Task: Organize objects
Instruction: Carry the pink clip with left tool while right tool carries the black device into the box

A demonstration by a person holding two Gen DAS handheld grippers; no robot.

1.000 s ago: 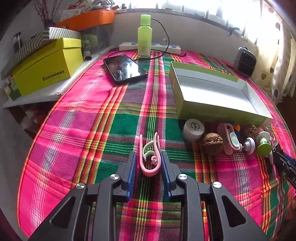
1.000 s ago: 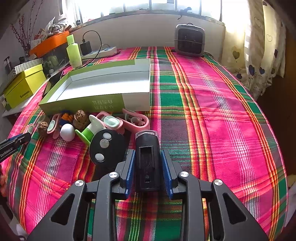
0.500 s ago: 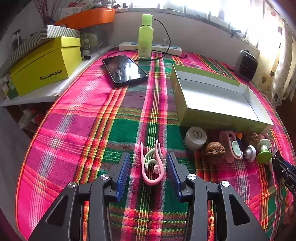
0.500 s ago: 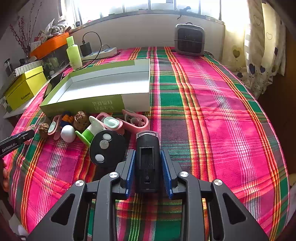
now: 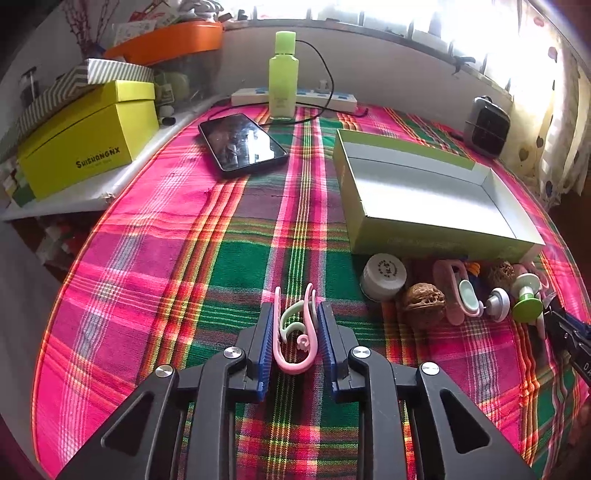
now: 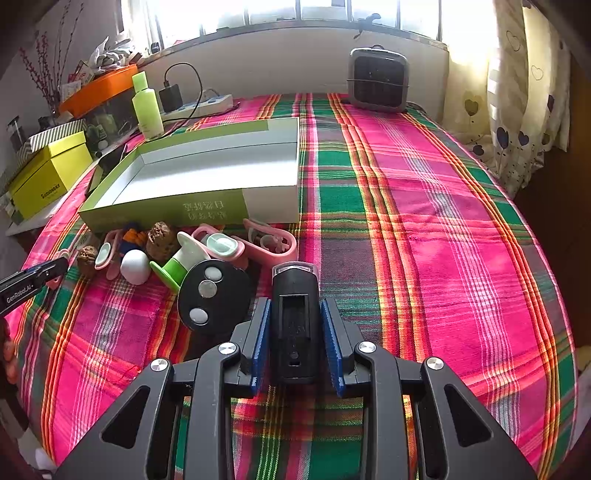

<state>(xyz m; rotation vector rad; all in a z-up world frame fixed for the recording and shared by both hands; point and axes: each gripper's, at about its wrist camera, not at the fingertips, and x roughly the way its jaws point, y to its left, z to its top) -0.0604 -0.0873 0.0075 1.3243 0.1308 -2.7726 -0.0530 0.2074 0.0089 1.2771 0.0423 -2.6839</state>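
We see strong daylight pouring in from the window (image 6: pixel 295 11) at the far side, blown out to white in both views. It washes the curtain (image 6: pixel 524 92) at far right and leaves glare on the phone screen (image 5: pixel 242 146). The plaid cloth (image 6: pixel 424 221) is bright and saturated. Short soft shadows fall toward us under the open box (image 5: pixel 424 236). Fisheye bending curves the edges, and the corners darken to black. Focus is sharp nearby, softer far off.

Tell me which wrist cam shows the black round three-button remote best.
Right wrist view: the remote lies fully visible beside the right gripper, with all three buttons clear. The left wrist view doesn't show it; it falls outside that frame's right edge.
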